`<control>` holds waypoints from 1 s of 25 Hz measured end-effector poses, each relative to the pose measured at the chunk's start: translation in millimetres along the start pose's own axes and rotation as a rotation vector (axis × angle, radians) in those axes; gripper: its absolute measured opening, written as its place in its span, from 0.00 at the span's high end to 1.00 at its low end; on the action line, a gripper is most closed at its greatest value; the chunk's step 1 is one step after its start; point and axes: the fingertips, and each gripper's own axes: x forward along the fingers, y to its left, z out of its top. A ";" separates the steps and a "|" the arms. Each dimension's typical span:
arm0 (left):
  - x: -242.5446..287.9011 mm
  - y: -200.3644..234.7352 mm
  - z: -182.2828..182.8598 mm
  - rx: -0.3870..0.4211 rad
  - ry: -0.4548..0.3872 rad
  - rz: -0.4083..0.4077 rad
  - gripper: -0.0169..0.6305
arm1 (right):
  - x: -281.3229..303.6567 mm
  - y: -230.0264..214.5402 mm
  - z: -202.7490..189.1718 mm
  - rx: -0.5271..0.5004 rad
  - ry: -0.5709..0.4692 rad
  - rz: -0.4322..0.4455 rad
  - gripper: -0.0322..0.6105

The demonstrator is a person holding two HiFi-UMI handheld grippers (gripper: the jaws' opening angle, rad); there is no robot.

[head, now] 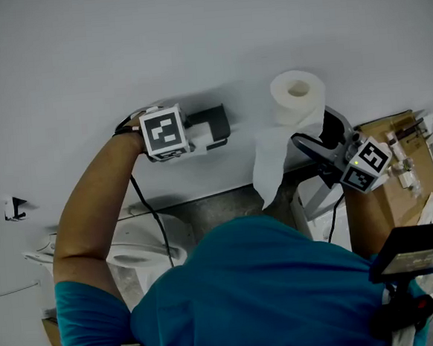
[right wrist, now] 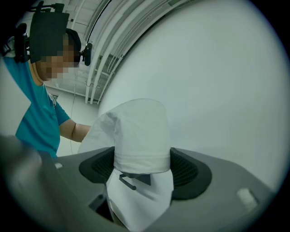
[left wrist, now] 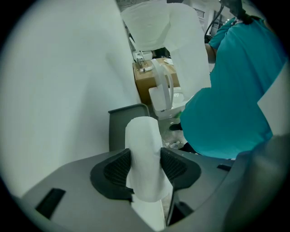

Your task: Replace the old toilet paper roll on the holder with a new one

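My left gripper (head: pixel 214 127) is close to the white wall, its marker cube facing up. In the left gripper view it (left wrist: pixel 145 165) points down, and its pads press both sides of a slim white old roll (left wrist: pixel 143 149). My right gripper (head: pixel 309 130) is at the right, shut on a full new toilet paper roll (head: pixel 297 93), and a loose sheet (head: pixel 270 164) hangs down from it. The right gripper view shows this roll (right wrist: pixel 140 136) filling the gap between the pads of the right gripper (right wrist: pixel 141 166). No holder is plain in any view.
A grey bin (left wrist: pixel 123 122) stands against the wall below my left gripper. Beyond it are a cardboard box (left wrist: pixel 146 86) and a white plastic container (left wrist: pixel 165 97). The box (head: pixel 396 184) also shows at the right in the head view. The person's teal shirt (head: pixel 263 292) fills the foreground.
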 end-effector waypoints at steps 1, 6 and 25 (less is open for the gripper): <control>-0.2 -0.2 -0.6 -0.002 0.001 -0.001 0.64 | 0.9 0.9 1.1 0.007 -0.006 0.004 0.39; -6.6 -4.5 6.7 0.047 -0.007 0.060 0.67 | 0.5 -4.6 -6.6 -0.013 0.009 0.004 0.39; 9.9 -24.4 153.1 0.141 0.039 0.377 0.69 | -39.9 -55.6 -6.6 0.018 0.043 0.163 0.39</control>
